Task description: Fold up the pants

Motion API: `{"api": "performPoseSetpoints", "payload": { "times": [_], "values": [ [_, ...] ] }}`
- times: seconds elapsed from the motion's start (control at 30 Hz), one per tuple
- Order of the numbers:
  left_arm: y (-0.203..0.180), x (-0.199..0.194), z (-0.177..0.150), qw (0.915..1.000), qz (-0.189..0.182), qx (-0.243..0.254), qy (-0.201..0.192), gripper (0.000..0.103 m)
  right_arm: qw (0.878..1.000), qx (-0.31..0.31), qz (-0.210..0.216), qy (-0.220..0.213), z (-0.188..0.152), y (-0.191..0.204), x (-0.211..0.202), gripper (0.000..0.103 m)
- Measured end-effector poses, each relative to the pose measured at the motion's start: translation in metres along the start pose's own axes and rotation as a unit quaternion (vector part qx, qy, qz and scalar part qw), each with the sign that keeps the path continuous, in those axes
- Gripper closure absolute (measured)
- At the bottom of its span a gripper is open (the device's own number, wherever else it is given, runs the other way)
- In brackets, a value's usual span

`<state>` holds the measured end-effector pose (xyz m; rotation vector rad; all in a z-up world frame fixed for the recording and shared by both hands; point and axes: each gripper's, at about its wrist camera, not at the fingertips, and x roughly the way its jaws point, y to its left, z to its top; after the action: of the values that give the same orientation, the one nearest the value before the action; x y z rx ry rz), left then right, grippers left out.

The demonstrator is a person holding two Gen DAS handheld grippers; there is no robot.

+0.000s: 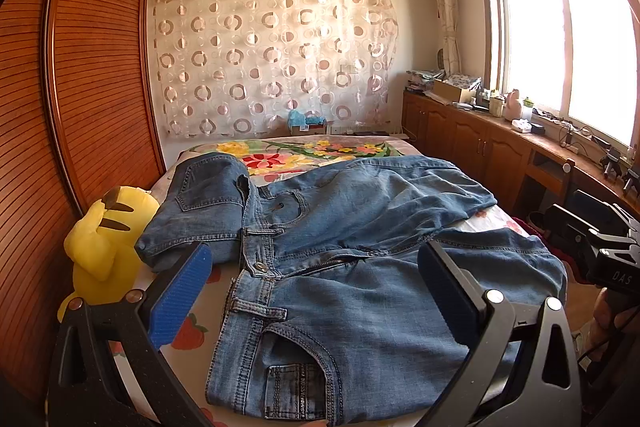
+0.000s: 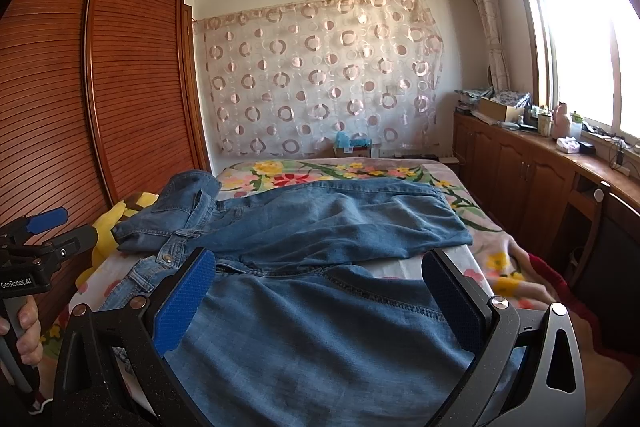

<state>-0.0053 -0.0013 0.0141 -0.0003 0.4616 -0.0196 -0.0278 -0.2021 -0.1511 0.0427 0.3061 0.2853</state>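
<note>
A pair of blue denim pants (image 1: pixel 352 267) lies spread across the bed (image 1: pixel 320 149), waistband toward the 9 o'clock side of both views and the legs running off toward 3 o'clock. The zip fly and metal button (image 1: pixel 262 265) face up, and a back panel with its pocket is flipped over at the 10 o'clock corner of the garment. One leg lies diagonally over the floral sheet toward 2 o'clock; the other leg runs nearer the cameras, its cloth filling the lower middle of the right wrist view.

The left gripper (image 1: pixel 316 283) hovers over the waistband and front pocket area, its jaws spread wide with nothing between the blue pads (image 1: pixel 180 293); whether the tips touch the denim cannot be told. The right gripper (image 2: pixel 320 291) hangs above the near leg, jaws likewise parted wide and empty, with denim visible between and beneath the fingers.

In the left wrist view the right gripper's body shows at 3 o'clock, and a hand (image 2: pixel 24 331) grips the left tool's handle at 8 o'clock in the right wrist view.

A yellow plush toy (image 1: pixel 106 239) sits at the bed's 9 o'clock edge, just beside the pants' flipped panel and against the slatted wooden wardrobe (image 1: pixel 80 67)
</note>
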Motion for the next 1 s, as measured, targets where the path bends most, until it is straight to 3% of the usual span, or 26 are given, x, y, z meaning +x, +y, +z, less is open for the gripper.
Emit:
{"api": "performPoseSetpoints", "payload": {
  "times": [1.0],
  "values": [
    [-0.0003, -0.0002, -0.0017, 1.0000, 0.000, 0.001, -0.001, 0.000, 1.000, 0.000, 0.002, 0.000, -0.0003, 0.0033, -0.0003, 0.000]
  ]
}}
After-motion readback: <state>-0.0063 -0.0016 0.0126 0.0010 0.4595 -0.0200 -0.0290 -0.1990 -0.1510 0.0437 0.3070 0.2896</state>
